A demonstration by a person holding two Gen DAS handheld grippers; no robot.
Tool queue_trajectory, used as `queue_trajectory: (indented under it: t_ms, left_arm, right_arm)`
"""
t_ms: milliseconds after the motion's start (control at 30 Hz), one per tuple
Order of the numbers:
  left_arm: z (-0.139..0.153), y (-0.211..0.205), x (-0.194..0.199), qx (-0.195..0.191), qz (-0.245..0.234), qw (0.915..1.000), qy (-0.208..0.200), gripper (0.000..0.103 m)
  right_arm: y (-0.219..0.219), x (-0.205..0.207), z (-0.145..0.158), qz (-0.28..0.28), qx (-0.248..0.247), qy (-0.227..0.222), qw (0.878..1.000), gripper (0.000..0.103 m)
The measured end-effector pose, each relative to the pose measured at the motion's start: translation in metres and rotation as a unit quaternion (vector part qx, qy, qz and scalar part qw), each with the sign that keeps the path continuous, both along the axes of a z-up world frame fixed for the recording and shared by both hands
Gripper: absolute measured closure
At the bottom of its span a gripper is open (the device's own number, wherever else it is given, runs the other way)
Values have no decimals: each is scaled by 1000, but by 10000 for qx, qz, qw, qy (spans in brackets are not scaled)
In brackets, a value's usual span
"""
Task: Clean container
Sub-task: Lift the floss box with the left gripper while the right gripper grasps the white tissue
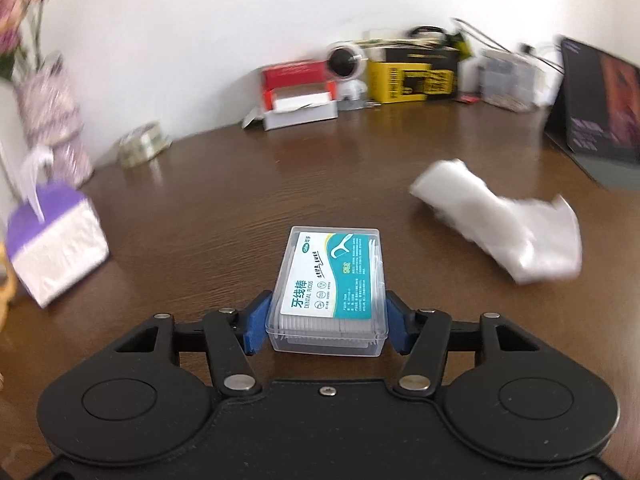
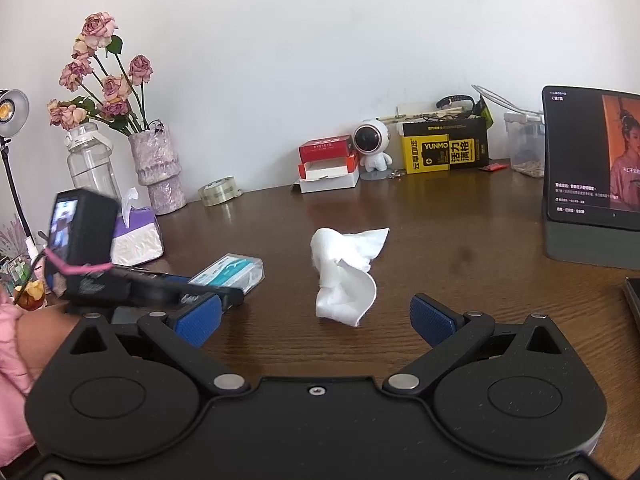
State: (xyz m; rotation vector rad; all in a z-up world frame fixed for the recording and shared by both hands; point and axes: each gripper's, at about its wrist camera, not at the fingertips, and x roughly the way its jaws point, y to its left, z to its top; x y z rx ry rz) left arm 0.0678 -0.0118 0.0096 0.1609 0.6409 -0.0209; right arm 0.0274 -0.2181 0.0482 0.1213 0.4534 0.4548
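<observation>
Here, the floss box (image 1: 329, 292) is clamped in the left gripper (image 1: 327, 322), steadied for wiping; the right gripper (image 2: 316, 316) is spread wide near the tissue (image 2: 346, 276).

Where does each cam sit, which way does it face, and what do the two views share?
Left wrist: on the left gripper, looking forward along it over the table toward the wall; jaws shut on the dental floss box.
Right wrist: on the right gripper, facing the same wall; jaws open just short of the crumpled tissue; the left gripper and a pink sleeve show at left.
Shared: box, tissue, tissue pack, red box, yellow box, tablet.
</observation>
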Motion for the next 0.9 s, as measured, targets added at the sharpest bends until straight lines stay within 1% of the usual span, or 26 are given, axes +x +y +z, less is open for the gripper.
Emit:
queue_trajectory:
  t_ms: [133, 233, 300, 367, 500, 533, 600, 700, 733, 767, 800, 833, 900]
  left_arm:
    - [0, -11, -36, 434, -618, 9971, -97, 46]
    - [-3, -20, -62, 780, -987, 9919, -198, 46]
    - [-7, -26, -78, 919, -1189, 9883, -269, 46]
    - [-10, -28, -90, 1007, -1338, 9853, -340, 46]
    - [-14, -31, -104, 1082, -1466, 9822, -449, 46]
    - [-15, -32, -107, 1134, -1486, 9812, -486, 46]
    - [-18, -32, -111, 1207, -1519, 9795, -551, 46]
    - [-20, -31, -114, 1223, -1576, 9779, -627, 46]
    - [-20, -30, -115, 1220, -1596, 9775, -637, 46]
    - [-20, -30, -115, 1222, -1619, 9771, -645, 46]
    - [-20, -31, -116, 1232, -1649, 9764, -650, 46]
    - [-20, -32, -117, 1256, -1686, 9754, -663, 46]
    - [-21, -35, -121, 1346, -1777, 9722, -711, 46]
  right_arm:
    - [1, 17, 4, 110, -159, 34, 9998, 2]
    - [7, 37, 7, 252, -259, 121, 9993, 14]
    - [15, 52, 8, 350, -430, 239, 9982, 20]
    - [26, 67, 4, 395, -642, 347, 9966, 35]
    - [41, 97, -6, 405, -824, 592, 9940, 37]
    - [44, 103, -10, 418, -821, 669, 9935, 39]
    - [50, 115, -17, 449, -864, 828, 9918, 45]
    - [56, 123, -26, 474, -975, 1008, 9890, 60]
    - [55, 123, -29, 479, -964, 1065, 9885, 75]
    - [53, 122, -31, 478, -920, 1122, 9883, 85]
    - [50, 119, -31, 446, -852, 1142, 9888, 88]
    - [47, 114, -30, 438, -755, 1091, 9902, 94]
    - [38, 98, -23, 507, -583, 888, 9931, 95]
